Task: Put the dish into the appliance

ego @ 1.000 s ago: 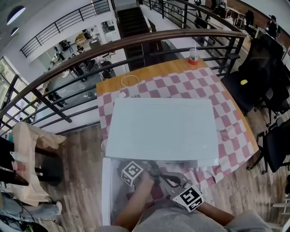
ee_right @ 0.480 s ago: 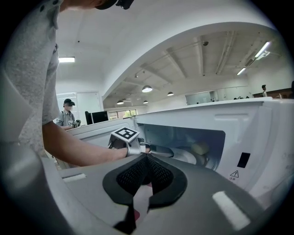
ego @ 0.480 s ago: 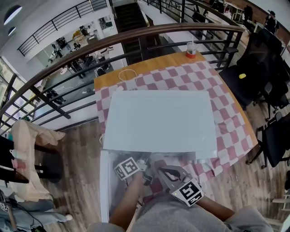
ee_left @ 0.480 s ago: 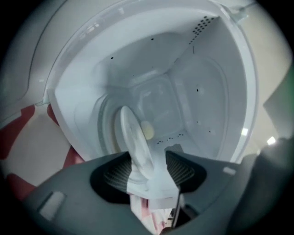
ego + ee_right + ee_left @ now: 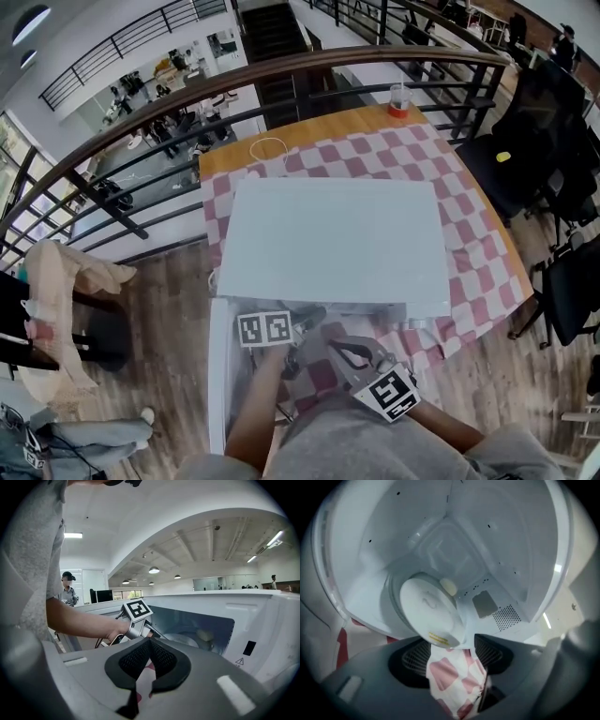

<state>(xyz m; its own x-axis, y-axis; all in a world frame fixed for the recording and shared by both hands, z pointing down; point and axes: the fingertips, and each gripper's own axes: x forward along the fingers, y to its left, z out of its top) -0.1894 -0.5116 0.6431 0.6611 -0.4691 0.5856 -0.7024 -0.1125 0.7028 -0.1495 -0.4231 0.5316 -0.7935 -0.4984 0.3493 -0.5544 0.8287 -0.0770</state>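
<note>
The microwave (image 5: pixel 328 244) is sitting open with the dish (image 5: pixel 426 609) lying inside, around 11 o'clock just past the left gripper (image 5: pixel 449 651). Its jaws have just been opening and are pinching nothing. The right gripper (image 5: pixel 150 645) is idling, jaws closed empty.

Left hand-held gripper (image 5: pixel 447 652) jaws just opening, empty, right hand-held gripper (image 5: pixel 150 645) closed

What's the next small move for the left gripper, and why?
Probably draw the left gripper back from the microwave: its jaws have just been opening, nothing is between them, and the dish sits inside, released.
</note>
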